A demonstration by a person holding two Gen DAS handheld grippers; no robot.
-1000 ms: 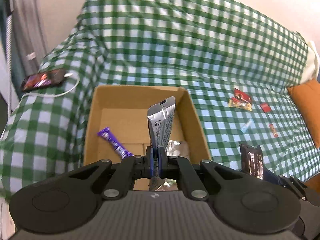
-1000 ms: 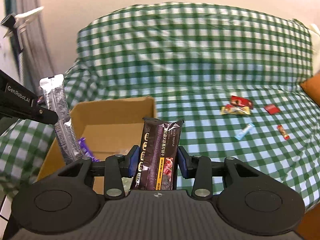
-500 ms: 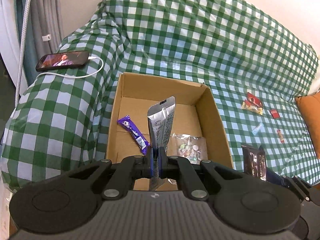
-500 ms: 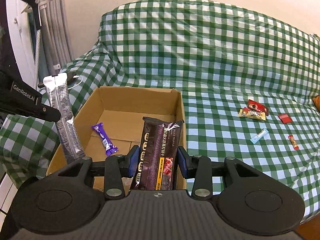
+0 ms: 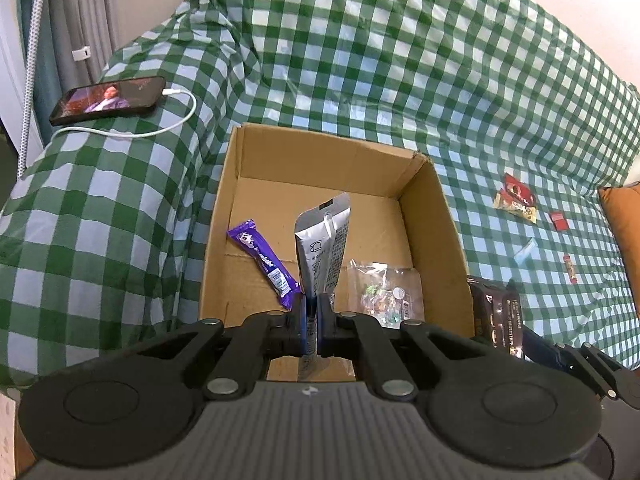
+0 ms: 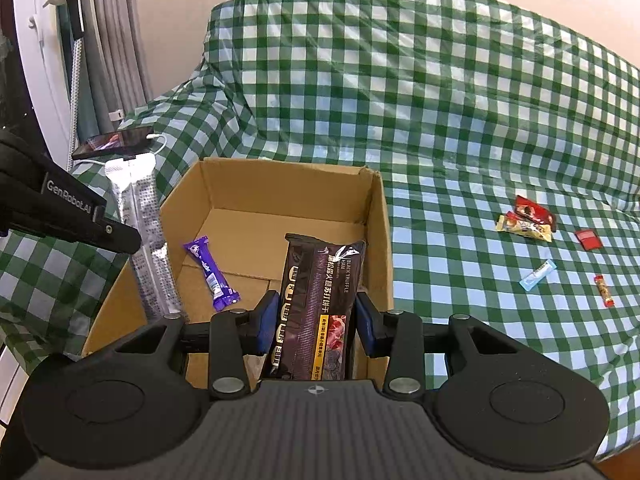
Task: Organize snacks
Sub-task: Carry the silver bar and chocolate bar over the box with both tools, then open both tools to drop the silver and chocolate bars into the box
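An open cardboard box (image 5: 438, 232) sits on a green checked sofa; it also shows in the right wrist view (image 6: 380, 232). My left gripper (image 5: 313, 312) is shut on a silver snack packet (image 5: 323, 248), held upright over the box; the packet shows at left in the right wrist view (image 6: 140, 232). My right gripper (image 6: 316, 320) is shut on a dark brown biscuit pack (image 6: 320, 300) above the box's near right corner; that pack also shows in the left wrist view (image 5: 496, 312). Inside the box lie a purple bar (image 5: 264, 260) and a clear candy bag (image 5: 384, 292).
Several small snacks lie on the sofa seat to the right: a red and yellow pair (image 6: 524, 220), a red square (image 6: 588, 238), a light blue stick (image 6: 538, 274), a small red stick (image 6: 604, 290). A charging phone (image 5: 108, 100) rests on the left armrest. An orange cushion (image 5: 624, 220) is far right.
Both grippers have moved closer over the box with their snacks still held, and both views now look further down into the box.
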